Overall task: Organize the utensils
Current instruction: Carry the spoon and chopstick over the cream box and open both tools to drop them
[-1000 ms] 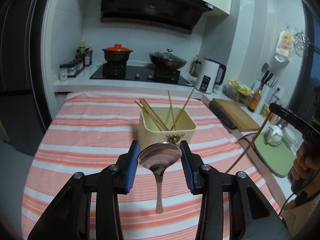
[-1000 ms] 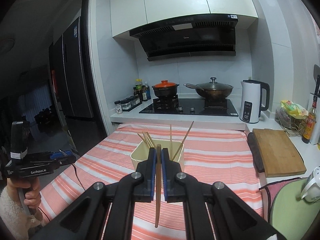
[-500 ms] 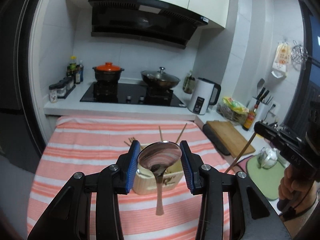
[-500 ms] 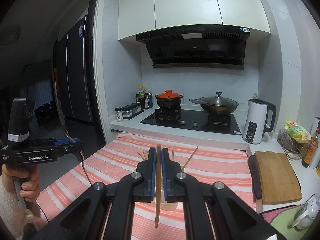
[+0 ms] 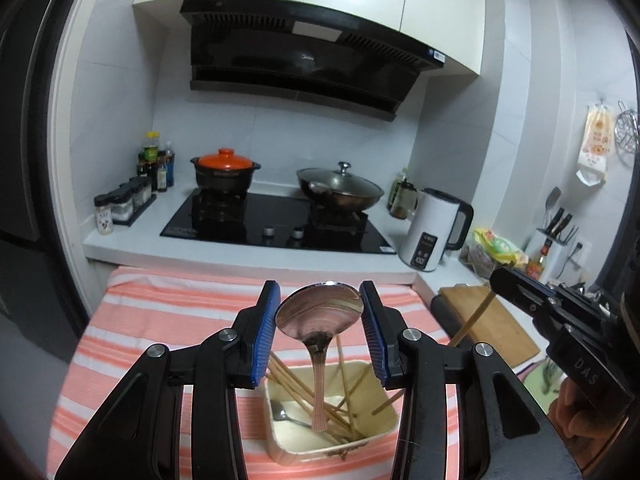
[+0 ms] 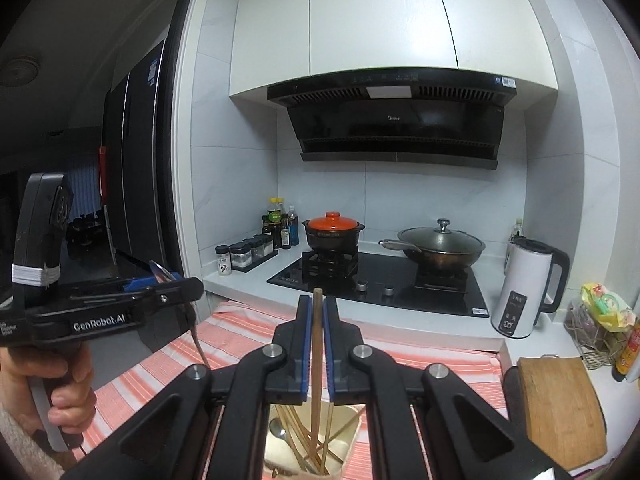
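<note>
My left gripper (image 5: 319, 304) is shut on the bowl of a metal spoon (image 5: 318, 376), whose handle hangs down over a cream box (image 5: 304, 454) on the striped cloth (image 5: 160, 320). Several chopsticks (image 5: 294, 384) and another spoon (image 5: 280, 410) lie inside the box. My right gripper (image 6: 316, 320) is shut on a wooden chopstick (image 6: 315, 360), its lower end hanging into the box (image 6: 352, 436). The right gripper (image 5: 520, 288) also shows at the right of the left wrist view. The left gripper (image 6: 172, 284) shows at the left of the right wrist view, held by a hand (image 6: 68, 376).
Behind the table runs a counter with a black hob (image 5: 276, 224), an orange-lidded pot (image 5: 224, 170) and a wok (image 5: 340, 190). A white kettle (image 5: 432, 236) and a wooden cutting board (image 5: 496, 324) stand at the right, spice jars (image 5: 120, 206) at the left.
Both grippers have moved forward and up with their loads. The box has slid from ahead of the fingers to below them, and the spoon handle and chopstick now hang over it.
</note>
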Demonstrator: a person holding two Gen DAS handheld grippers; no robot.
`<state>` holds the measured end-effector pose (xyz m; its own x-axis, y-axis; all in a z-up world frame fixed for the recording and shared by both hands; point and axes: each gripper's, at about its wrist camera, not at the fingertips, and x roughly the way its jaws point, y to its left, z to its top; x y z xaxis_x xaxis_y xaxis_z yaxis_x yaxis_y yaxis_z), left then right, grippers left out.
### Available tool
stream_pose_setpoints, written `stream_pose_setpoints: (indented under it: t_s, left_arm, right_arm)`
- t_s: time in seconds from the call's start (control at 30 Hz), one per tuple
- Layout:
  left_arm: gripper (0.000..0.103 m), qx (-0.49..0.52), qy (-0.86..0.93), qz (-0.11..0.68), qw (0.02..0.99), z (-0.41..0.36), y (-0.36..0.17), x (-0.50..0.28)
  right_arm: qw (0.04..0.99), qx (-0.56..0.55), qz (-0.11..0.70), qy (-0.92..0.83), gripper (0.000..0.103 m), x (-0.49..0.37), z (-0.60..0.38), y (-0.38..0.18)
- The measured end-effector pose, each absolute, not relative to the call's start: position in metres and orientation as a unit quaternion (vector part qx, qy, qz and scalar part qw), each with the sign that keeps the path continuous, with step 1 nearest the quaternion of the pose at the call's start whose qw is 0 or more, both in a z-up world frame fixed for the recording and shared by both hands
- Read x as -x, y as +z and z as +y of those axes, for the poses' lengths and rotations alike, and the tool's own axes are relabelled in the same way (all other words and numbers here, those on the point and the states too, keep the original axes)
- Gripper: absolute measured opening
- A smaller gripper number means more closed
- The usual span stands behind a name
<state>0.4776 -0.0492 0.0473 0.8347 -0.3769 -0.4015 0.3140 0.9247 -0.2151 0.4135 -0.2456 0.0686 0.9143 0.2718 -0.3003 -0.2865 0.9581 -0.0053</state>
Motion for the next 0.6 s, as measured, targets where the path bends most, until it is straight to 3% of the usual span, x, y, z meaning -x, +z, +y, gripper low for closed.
stream_pose_setpoints:
  t_s: [0.6]
  left_arm:
    - [0.042,0.05,-0.157,0.387,0.907,-0.068,-0.069,-0.551]
  right_arm:
    - [0.923,-0.008,0.352,0.158,0.006,-0.514,-0.234,-0.024]
